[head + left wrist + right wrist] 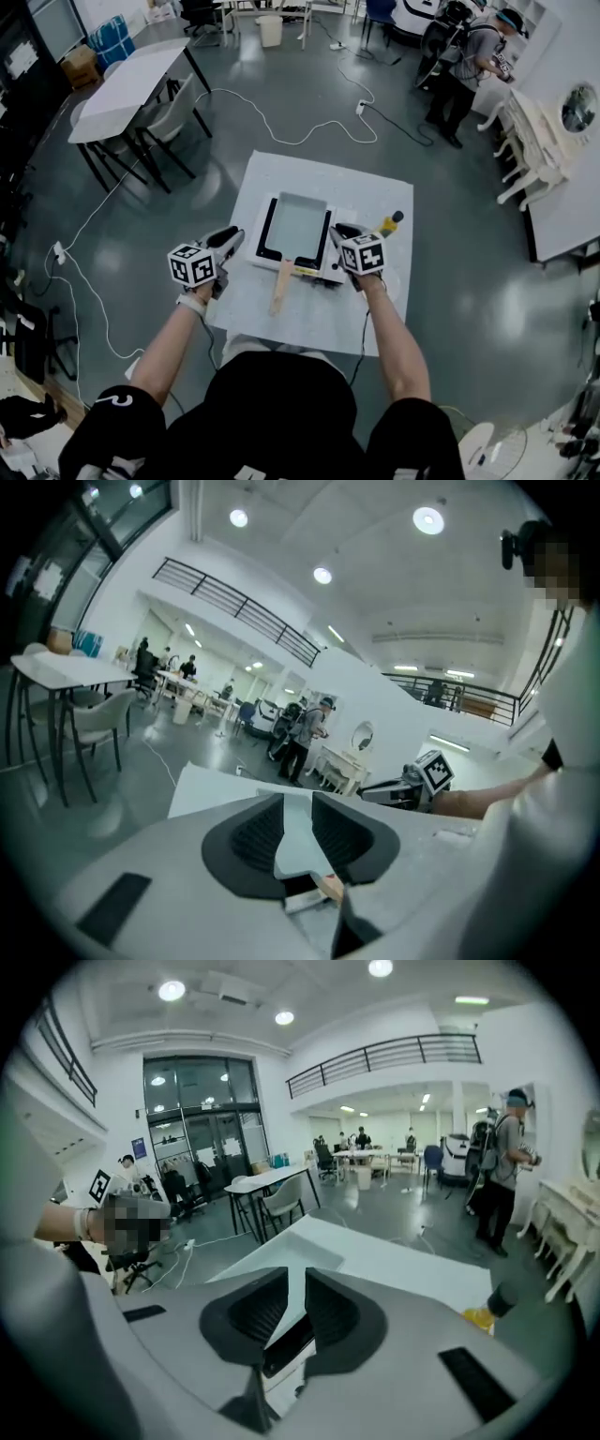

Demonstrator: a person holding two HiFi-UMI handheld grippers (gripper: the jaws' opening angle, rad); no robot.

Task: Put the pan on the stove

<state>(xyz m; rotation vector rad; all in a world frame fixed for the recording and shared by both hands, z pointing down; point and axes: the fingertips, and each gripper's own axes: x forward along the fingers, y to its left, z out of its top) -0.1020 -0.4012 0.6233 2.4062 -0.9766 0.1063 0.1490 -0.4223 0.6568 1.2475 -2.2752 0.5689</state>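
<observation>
A pale square pan (296,225) with a wooden handle (281,284) rests on the black stove (265,234) on the white table (309,323). The handle points toward me over the stove's front edge. My left gripper (234,234) hovers just left of the stove and my right gripper (339,232) just right of it. Neither touches the pan. In the left gripper view the jaws (297,832) stand partly apart, with only the pan (296,850) beyond the gap. In the right gripper view the jaws (296,1312) leave a narrow empty gap above the stove's edge (286,1349).
A yellow bottle with a dark cap (388,224) stands on the table right of the stove. A person (464,61) stands by white furniture at the far right. A white table with chairs (131,89) is at the far left, and cables (281,141) cross the floor.
</observation>
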